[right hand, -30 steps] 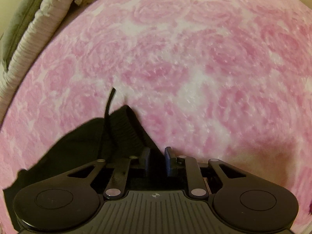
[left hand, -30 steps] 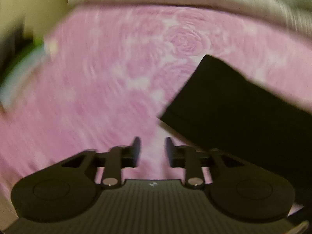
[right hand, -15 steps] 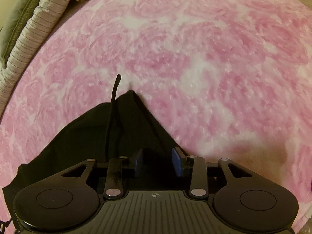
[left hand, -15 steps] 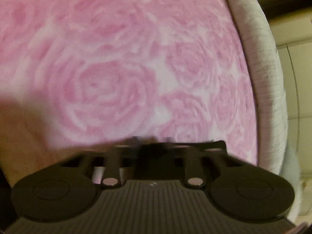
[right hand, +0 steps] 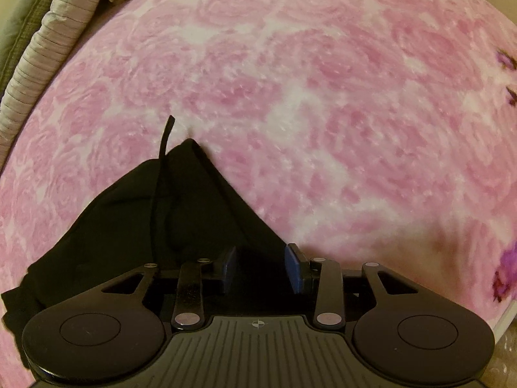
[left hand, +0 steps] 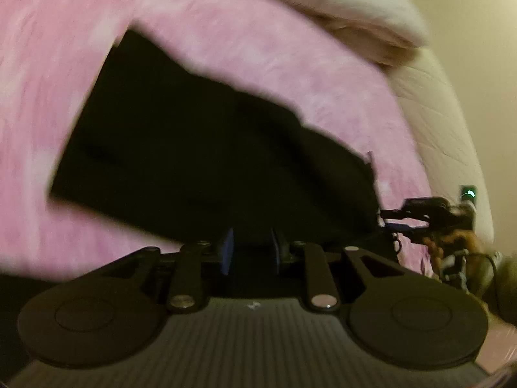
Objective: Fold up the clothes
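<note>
One black garment (left hand: 200,161) lies spread on a pink rose-patterned blanket (left hand: 290,64) covering a bed. In the left wrist view, which is blurred, it reaches as a long dark slab from the upper left down to the lower right, its near edge running under the left gripper (left hand: 251,252). That gripper's jaws have just been opening and stand narrowly apart. The dark cloth fills the gap behind them, but whether any of it sits between the pads cannot be told.

In the right wrist view the garment (right hand: 155,213) rises to a peak ahead and to the left of the right gripper (right hand: 261,266), with one thin black cord (right hand: 166,135) standing up from the fold. Its slanting right edge comes down to the gap between the jaws, which are parted moderately wide, blue pads showing; the pads do not press on the cloth.

One striped pale pillow (right hand: 45,42) lies along the blanket's upper left border. In the left view the other gripper (left hand: 429,213) shows at the far right end of the garment, a hand (left hand: 458,242) behind it.
</note>
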### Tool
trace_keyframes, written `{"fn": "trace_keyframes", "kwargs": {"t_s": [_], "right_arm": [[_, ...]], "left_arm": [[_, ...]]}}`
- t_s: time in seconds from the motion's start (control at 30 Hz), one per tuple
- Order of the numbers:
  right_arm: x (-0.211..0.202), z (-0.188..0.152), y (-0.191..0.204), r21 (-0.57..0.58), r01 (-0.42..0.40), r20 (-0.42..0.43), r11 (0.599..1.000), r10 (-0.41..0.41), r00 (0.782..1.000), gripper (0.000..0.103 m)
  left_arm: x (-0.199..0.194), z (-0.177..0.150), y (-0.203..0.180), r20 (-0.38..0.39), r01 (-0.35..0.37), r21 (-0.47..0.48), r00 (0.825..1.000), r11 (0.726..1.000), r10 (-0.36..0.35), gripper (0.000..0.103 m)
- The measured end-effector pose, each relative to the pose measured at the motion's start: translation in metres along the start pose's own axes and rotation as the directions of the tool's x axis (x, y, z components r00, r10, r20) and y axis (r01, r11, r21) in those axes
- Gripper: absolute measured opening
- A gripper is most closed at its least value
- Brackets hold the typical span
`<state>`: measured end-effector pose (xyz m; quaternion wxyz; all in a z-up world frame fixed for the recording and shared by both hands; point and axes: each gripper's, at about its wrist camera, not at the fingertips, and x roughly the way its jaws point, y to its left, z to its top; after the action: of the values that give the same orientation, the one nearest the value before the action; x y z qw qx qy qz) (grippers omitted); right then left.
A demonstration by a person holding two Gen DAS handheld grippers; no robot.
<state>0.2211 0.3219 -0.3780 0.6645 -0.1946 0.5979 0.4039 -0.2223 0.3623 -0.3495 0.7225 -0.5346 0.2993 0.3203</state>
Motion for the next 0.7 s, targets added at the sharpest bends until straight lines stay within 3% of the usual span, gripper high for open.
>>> {"fn": "trace_keyframes", "kwargs": {"t_s": [0.1,0.2,0.33,0.43,0.47,0.5,0.53,0.6,0.7], "right_arm": [[0.001,0.001,-0.007,-0.011,-0.002,-0.013,1.0,0.002,1.0,0.037],[0.004,0.0,-0.015,-0.003,-0.006,-0.025,1.0,0.006,1.0,0.037],[0.005,-0.001,-0.018,0.0,-0.015,-0.019,1.0,0.015,1.0,0.037],[0.005,-0.001,-0.018,-0.002,-0.018,-0.021,1.0,0.018,1.0,0.037],[0.005,-0.001,-0.018,-0.002,-0.019,-0.021,1.0,0.019,1.0,0.038],[0.004,-0.001,-0.019,-0.003,-0.018,-0.021,1.0,0.018,1.0,0.038],[0.004,-0.001,-0.019,-0.004,-0.014,-0.021,1.0,0.014,1.0,0.037],[0.002,-0.002,-0.018,-0.007,-0.003,-0.016,1.0,0.003,1.0,0.038],[-0.003,-0.002,-0.016,-0.01,0.012,-0.003,1.0,-0.012,1.0,0.038]], "left_arm": [[-0.009,-0.004,0.013,0.1,-0.041,-0.167,0.993,0.985,0.058,0.027],[-0.013,0.012,0.037,0.192,-0.068,-0.33,0.972,0.941,0.137,0.031],[0.001,0.031,0.08,0.236,0.003,-0.555,0.959,0.832,0.155,0.037],[0.022,0.029,0.099,0.243,0.053,-0.663,0.959,0.747,0.147,0.037],[0.028,0.029,0.102,0.249,0.061,-0.676,0.957,0.734,0.15,0.033],[0.032,0.029,0.103,0.256,0.063,-0.678,0.954,0.732,0.155,0.027],[0.035,0.03,0.102,0.268,0.063,-0.662,0.95,0.747,0.158,0.006],[0.026,0.036,0.098,0.291,0.052,-0.608,0.943,0.793,0.161,0.005],[-0.024,0.055,0.094,0.399,0.026,-0.464,0.899,0.885,0.183,0.003]]}}
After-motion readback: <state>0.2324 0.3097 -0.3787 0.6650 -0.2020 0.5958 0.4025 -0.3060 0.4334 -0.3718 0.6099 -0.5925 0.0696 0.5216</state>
